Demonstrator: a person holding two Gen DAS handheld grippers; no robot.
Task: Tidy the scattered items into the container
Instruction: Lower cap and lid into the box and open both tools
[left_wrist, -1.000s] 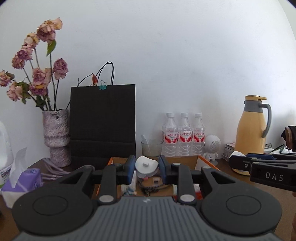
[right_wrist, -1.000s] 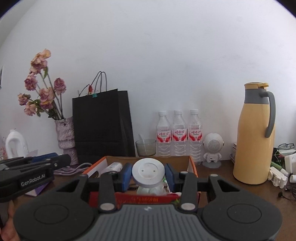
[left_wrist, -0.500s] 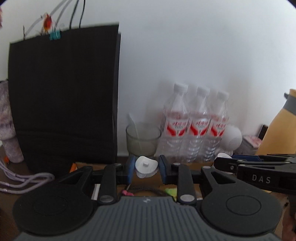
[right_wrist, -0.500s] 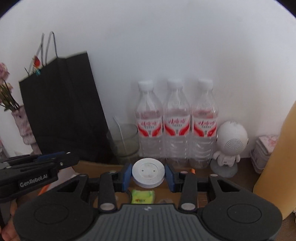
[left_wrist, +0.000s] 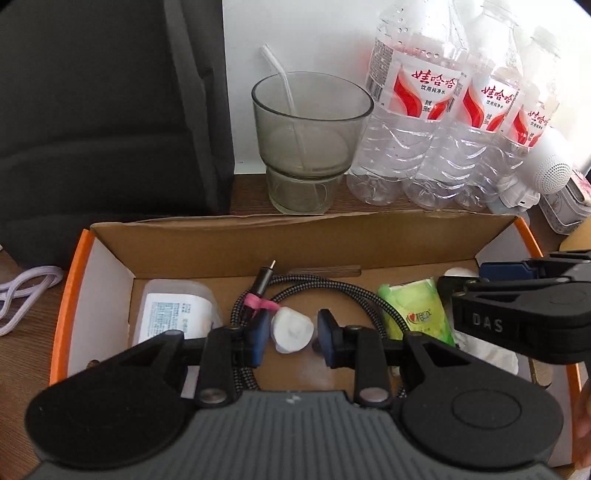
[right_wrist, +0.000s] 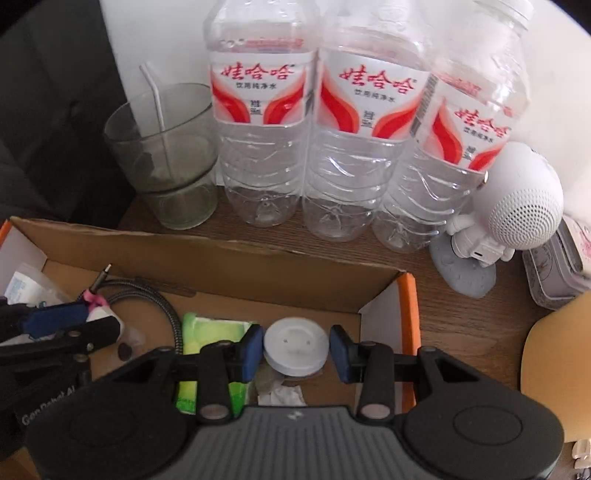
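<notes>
left tongs wide, white plug between | right tongs wide, white disc between; box

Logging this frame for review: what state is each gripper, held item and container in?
Left gripper: open, jaws apart around small white cap, gaps both sides.
Right gripper: open, white round disc between the jaws, gaps both sides.
Cardboard box: open-topped, partly filled.
Braided cable: coiled, lying in box.
Green tissue pack: lying in box.
Glass cup: upright, straw inside.
Water bottles: upright behind the box.
</notes>
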